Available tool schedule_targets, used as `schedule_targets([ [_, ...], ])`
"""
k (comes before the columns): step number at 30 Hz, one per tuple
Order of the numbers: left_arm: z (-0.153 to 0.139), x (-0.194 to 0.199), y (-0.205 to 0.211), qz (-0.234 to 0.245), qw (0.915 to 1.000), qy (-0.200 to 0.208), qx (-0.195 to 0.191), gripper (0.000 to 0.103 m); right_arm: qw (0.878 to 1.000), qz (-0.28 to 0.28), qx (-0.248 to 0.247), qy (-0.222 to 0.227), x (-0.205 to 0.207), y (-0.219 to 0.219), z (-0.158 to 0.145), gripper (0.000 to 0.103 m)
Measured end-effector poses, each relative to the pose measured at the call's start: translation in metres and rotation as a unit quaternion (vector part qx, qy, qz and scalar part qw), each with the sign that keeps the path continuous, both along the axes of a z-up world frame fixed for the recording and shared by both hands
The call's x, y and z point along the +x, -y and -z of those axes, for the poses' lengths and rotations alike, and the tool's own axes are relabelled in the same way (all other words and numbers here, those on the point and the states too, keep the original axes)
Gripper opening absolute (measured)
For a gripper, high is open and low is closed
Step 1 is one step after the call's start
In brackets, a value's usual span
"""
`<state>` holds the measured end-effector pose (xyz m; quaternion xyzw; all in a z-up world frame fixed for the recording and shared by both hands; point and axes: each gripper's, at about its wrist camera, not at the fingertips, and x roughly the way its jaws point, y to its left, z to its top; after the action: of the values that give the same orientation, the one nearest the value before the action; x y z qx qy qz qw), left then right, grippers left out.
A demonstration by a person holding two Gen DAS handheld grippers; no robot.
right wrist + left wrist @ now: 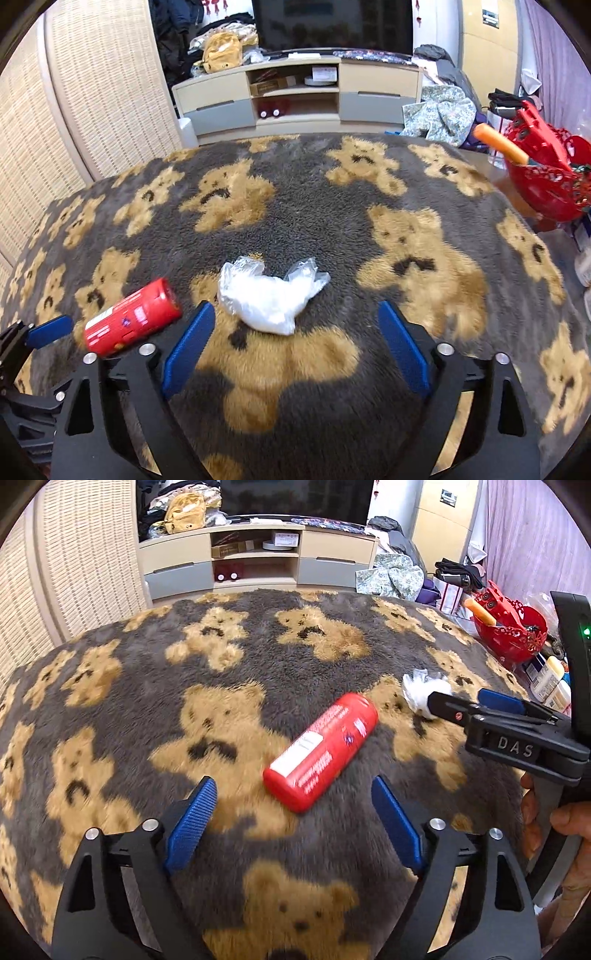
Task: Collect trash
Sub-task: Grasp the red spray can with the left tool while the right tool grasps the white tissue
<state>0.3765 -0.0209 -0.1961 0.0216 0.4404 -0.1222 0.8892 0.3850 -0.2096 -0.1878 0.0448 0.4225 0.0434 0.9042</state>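
A red bottle (320, 752) lies on its side on the grey teddy-bear blanket (147, 701), just ahead of my open, empty left gripper (293, 788). It also shows in the right wrist view (133, 317), at the left. A crumpled clear plastic bag (266, 295) lies just ahead of my open, empty right gripper (297, 312). In the left wrist view the bag (421, 688) sits at the tip of the right gripper (465, 701). My left gripper's blue fingertip (50, 330) shows at the left edge of the right wrist view.
A red basket (511, 627) holding an orange-handled tool (500, 144) stands at the blanket's right edge, with bottles (550, 679) beside it. A TV cabinet (295, 92) stands beyond the blanket. A woven screen (92, 92) stands at the left. Clothes (439, 110) are piled at the back right.
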Motion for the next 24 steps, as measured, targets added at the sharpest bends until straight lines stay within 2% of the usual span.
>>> schedule_targets([
  [1,0.003,0.004,0.001,0.003,1.0000,-0.003,0.000,0.079,1.000,-0.001,0.002,-0.003,0.003,-0.001,0.003,0.088],
  [5,0.017,0.019,0.006,0.015,0.9997,-0.018,-0.008,0.063,1.000,0.000,0.007,-0.016,0.015,-0.003,0.017,0.084],
  [8,0.019,0.023,0.008,0.018,0.9998,-0.010,-0.006,0.060,1.000,0.004,0.008,-0.017,0.019,-0.003,0.022,0.077],
  [10,0.018,0.025,0.009,0.021,0.9997,-0.008,-0.007,0.054,1.000,0.005,0.009,-0.012,0.021,-0.002,0.021,0.069],
  [12,0.017,0.026,0.012,0.025,0.9997,-0.007,-0.005,0.052,1.000,0.006,0.005,-0.008,0.022,-0.002,0.019,0.049],
  [15,0.017,0.023,0.014,0.029,0.9996,-0.002,0.003,0.042,1.000,0.004,0.002,-0.004,0.020,-0.002,0.017,0.036],
  [18,0.016,0.016,0.013,0.031,0.9995,-0.001,0.006,0.038,1.000,-0.001,0.002,-0.002,0.014,-0.002,0.015,0.031],
  [24,0.007,-0.009,0.006,0.026,0.9996,0.006,0.004,0.034,1.000,-0.014,-0.003,0.009,-0.013,-0.003,0.003,0.028],
])
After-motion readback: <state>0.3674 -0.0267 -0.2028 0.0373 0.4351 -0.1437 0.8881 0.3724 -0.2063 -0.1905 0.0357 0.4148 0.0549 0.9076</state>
